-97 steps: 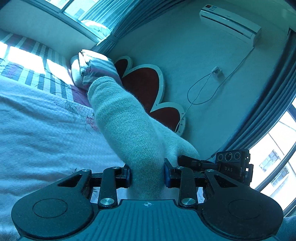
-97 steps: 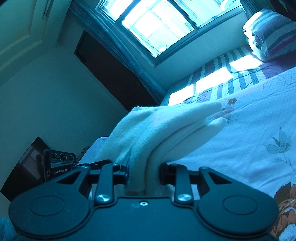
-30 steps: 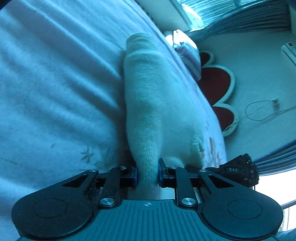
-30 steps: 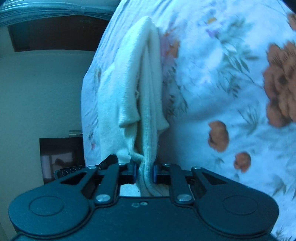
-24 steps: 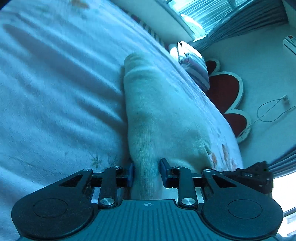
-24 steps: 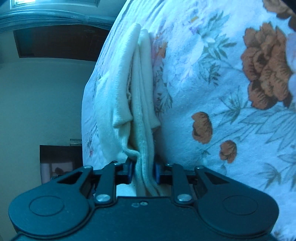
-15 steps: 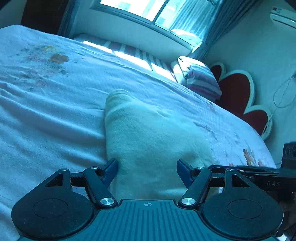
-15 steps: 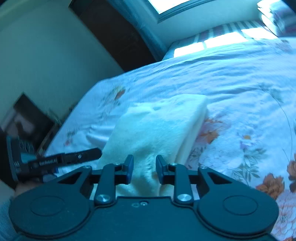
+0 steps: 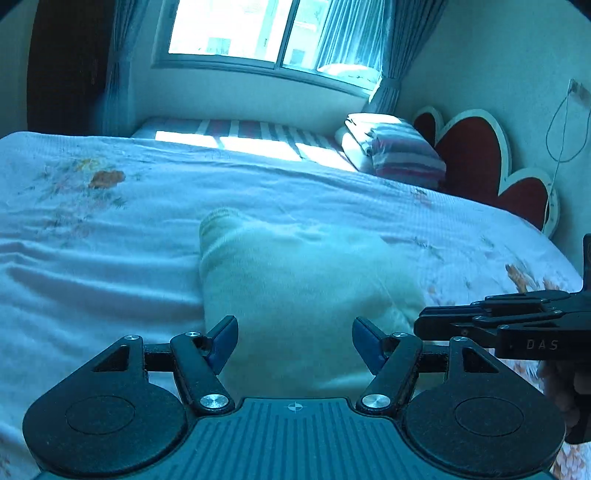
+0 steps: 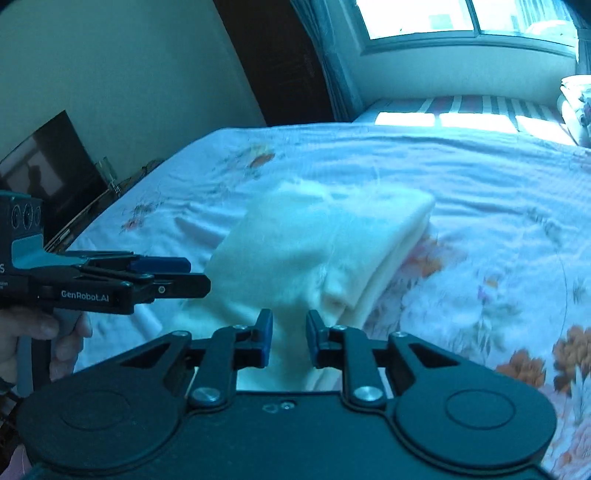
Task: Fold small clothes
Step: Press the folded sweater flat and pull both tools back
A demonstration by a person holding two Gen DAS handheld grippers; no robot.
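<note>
A cream knitted garment (image 9: 295, 291) lies folded flat on the flowered bedspread (image 9: 92, 258); it also shows in the right wrist view (image 10: 314, 251), with stacked layers at its right edge. My left gripper (image 9: 294, 341) is open wide, its jaws apart over the garment's near edge, holding nothing. My right gripper (image 10: 289, 341) is open with a narrower gap, just above the garment's near edge, holding nothing. The right gripper shows from the side in the left wrist view (image 9: 480, 321); the left gripper shows in the right wrist view (image 10: 147, 277).
A striped folded blanket and pillow (image 9: 391, 147) sit at the head of the bed by a red heart-shaped headboard (image 9: 476, 155). A window (image 9: 258, 33) lies beyond the bed. A dark screen (image 10: 44, 173) stands at the bed's foot side.
Both grippers lowered the garment onto the bed, opened and let it go. They have since drawn back slightly; the garment now rests flat and folded.
</note>
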